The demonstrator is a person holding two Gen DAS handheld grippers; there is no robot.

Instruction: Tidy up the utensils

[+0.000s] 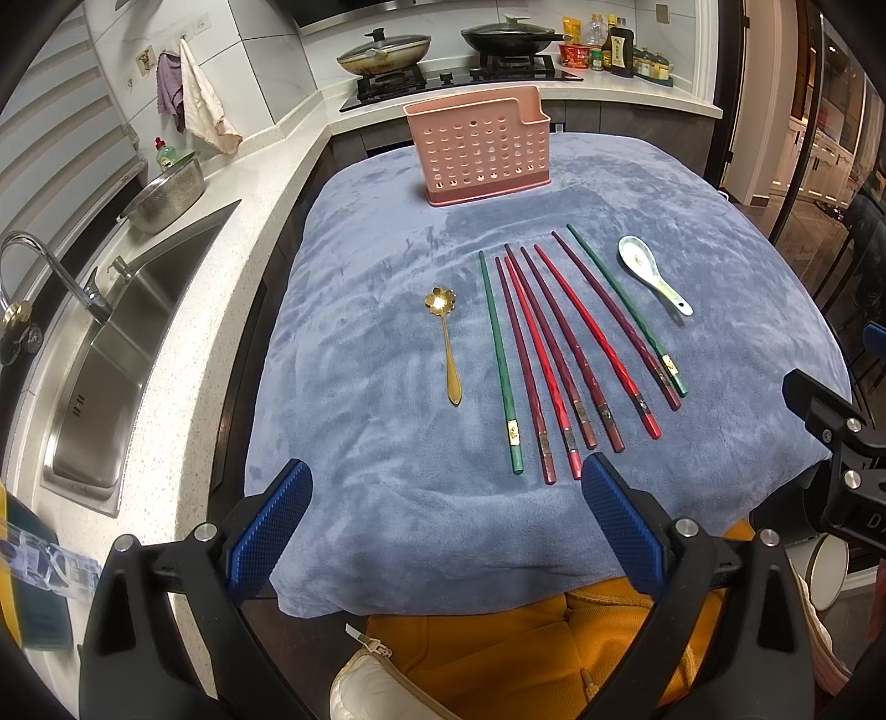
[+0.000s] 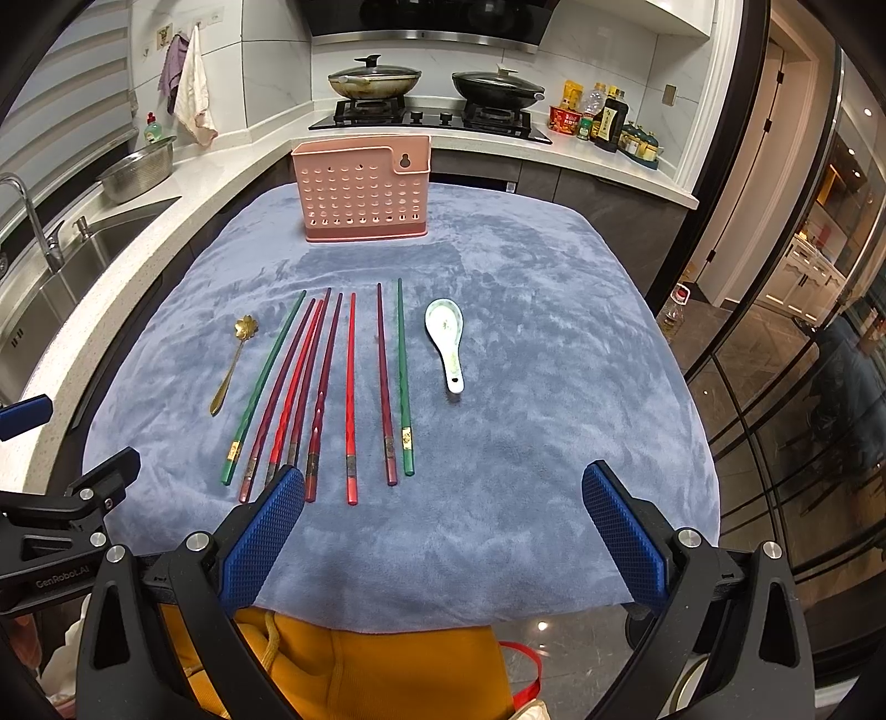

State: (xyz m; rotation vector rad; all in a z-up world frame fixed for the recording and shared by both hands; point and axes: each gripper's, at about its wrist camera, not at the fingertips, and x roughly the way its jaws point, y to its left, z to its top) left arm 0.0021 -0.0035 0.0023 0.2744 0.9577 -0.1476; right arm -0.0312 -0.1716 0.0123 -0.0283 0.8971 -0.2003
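Overhead, from the left wrist: blue cloth [image 1: 387, 343] spread over a table, pink holder [image 1: 479, 145] upright at 12 o'clock near the far edge. Row of chopsticks [image 1: 559, 360] at centre, tips toward the holder, butts toward the near edge; two green, the rest red or dark red, several of the middle ones touching or crossing. Gold spoon [image 1: 446, 338] at 9 o'clock of the row, just beside the left green stick, apart from it, flower bowl toward the holder. White spoon [image 1: 653, 274] at 2 o'clock of the row, near the right green stick, handle toward the near right. Left gripper [image 1: 446, 526] at 6 o'clock, above the near edge of the cloth, jaws wide apart, nothing between the blue pads [image 1: 271, 526]. Sink [image 1: 111, 354] at 9 o'clock; stove with two lidded pans [image 1: 443, 47] beyond the holder.

Likewise from the right wrist: right gripper [image 2: 443, 531] at 6 o'clock, jaws wide apart, holding nothing; left pad [image 2: 263, 531] overlapping the butts of the middle sticks in view, contact not determinable. Orange cloth [image 2: 360, 664] below the near table edge.
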